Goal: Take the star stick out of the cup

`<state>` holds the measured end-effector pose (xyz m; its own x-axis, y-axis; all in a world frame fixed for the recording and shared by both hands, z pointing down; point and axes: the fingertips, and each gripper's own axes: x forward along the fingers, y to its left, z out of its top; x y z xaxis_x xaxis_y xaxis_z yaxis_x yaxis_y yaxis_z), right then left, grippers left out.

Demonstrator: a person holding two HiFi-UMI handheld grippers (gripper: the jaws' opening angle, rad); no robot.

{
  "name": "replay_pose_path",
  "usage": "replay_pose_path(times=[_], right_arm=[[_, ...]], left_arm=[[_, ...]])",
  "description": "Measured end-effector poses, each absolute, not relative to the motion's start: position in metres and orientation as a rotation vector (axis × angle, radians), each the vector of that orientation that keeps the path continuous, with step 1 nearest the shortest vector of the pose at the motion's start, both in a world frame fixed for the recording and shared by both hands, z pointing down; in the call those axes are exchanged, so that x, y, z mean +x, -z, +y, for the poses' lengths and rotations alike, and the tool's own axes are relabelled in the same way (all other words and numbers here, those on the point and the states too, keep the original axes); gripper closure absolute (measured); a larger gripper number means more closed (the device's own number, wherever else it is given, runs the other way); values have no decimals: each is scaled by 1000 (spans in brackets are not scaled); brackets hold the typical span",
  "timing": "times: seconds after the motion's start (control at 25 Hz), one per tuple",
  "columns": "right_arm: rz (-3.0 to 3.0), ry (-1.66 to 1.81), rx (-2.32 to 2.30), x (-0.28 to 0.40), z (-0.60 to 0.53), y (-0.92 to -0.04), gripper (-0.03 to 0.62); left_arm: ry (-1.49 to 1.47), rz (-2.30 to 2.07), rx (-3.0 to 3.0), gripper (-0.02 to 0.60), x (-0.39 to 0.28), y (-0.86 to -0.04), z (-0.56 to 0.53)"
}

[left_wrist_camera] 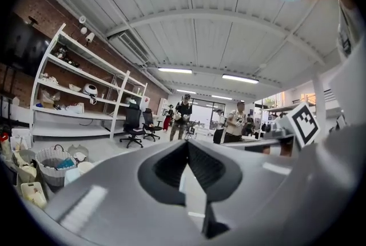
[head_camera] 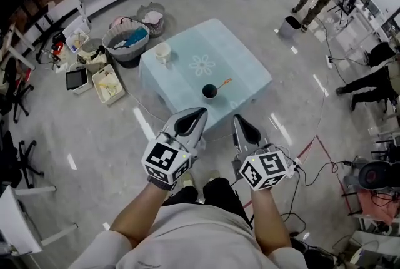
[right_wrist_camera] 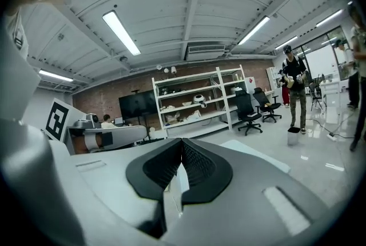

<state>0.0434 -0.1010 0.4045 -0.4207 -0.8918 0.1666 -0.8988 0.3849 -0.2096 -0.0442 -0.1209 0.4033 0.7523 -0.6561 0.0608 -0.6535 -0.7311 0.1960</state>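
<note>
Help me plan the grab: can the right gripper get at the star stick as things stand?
Probably, once it opens and moves in: the right gripper is shut and short of the table, but nothing blocks the star stick poking from the cup.

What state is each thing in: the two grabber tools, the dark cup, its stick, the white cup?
left gripper: shut, empty, short of the table.
right gripper: shut, empty, short of the table.
dark cup: upright on the table.
star stick: in the dark cup, leaning over its rim.
white cup: upright on the table, apart from the dark cup.
</note>
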Motion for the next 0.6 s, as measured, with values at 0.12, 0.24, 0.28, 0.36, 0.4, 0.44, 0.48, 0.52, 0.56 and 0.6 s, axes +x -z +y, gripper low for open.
replay_pose_path(times=[0.12,0.24,0.28,0.36,0.4,0.44,0.48,0.52,0.56,0.6], right_arm=[[-2565,-446,1679,48,-120,-421,580],[-2553,-498,1669,54,-143,-440,579],[-2552,-517,1660,57,-151,-447,579],[-2545,-556,1643,65,-166,-462,579],[-2540,-576,1634,68,-175,-469,579],[-2535,-596,1623,71,-184,-477,579],[-2530,-615,1610,74,-192,-486,579],[-2523,-634,1595,76,-201,-495,578],[-2515,-654,1581,79,-209,-505,577],[-2506,-676,1569,83,-217,-515,577]], left_arm=[[-5,-1004,2741,575,-34,-418,-138],[-30,-982,2740,575,-23,-431,-156],[-40,-978,2738,575,-17,-436,-162],[-54,-973,2730,575,-6,-446,-175],[-59,-973,2724,575,-2,-451,-182],[-65,-976,2716,575,1,-457,-190],[-73,-981,2707,575,4,-463,-197],[-81,-988,2698,575,6,-470,-205],[-88,-995,2689,575,9,-477,-212],[-95,-1002,2681,575,12,-484,-220]])
